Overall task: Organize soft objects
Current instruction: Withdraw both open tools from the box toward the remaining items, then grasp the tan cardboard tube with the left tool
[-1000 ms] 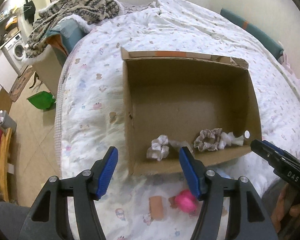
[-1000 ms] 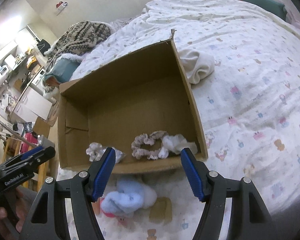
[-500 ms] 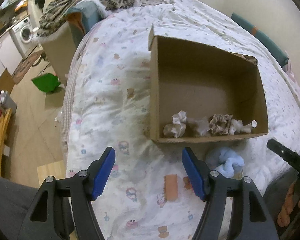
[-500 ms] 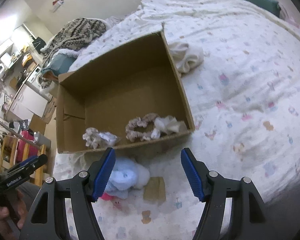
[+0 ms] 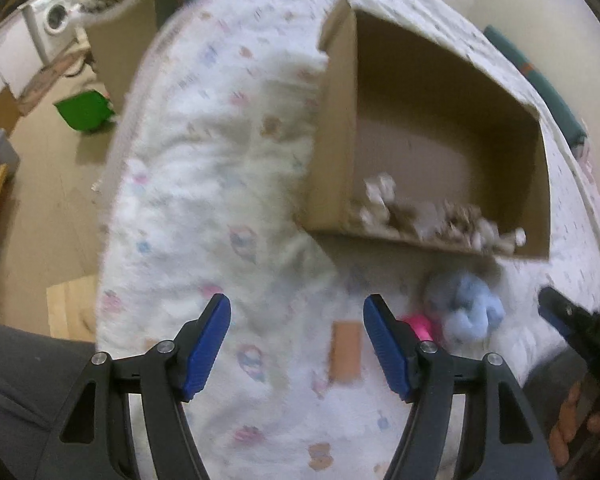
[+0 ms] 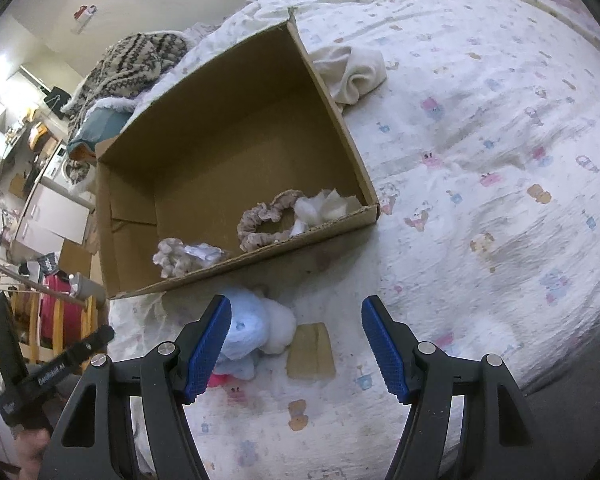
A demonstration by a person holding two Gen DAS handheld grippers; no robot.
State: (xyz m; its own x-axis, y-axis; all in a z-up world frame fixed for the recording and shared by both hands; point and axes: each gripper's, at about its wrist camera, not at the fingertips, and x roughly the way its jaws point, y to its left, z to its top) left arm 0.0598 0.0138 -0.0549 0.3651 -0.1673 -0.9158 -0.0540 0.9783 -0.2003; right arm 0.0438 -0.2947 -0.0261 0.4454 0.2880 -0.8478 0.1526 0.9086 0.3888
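Observation:
A cardboard box (image 6: 236, 148) (image 5: 336, 152) lies on the bed. Inside near its front wall are a beige scrunchie (image 6: 262, 220), a white fluffy piece (image 6: 320, 208) and a pale crumpled scrunchie (image 6: 180, 258). In front of the box lie a light blue fluffy scrunchie (image 6: 246, 330) (image 5: 466, 310), a pink item (image 5: 418, 326) (image 6: 220, 380) and a flat tan piece (image 6: 311, 351) (image 5: 345, 350). My left gripper (image 5: 297, 342) is open and empty above the bedsheet. My right gripper (image 6: 296, 344) is open and empty, just above the blue scrunchie and tan piece.
The patterned bedsheet (image 6: 480, 160) covers the bed. A cream cloth (image 6: 350, 70) lies beside the box's far right corner. A knitted blanket (image 6: 132, 60) is heaped at the bed's far end. The floor with a green bin (image 5: 84, 110) is to the left.
Both grippers have pulled back and away from the box toward the near bed edge. The left view has swung left and is blurred. Both stay open.

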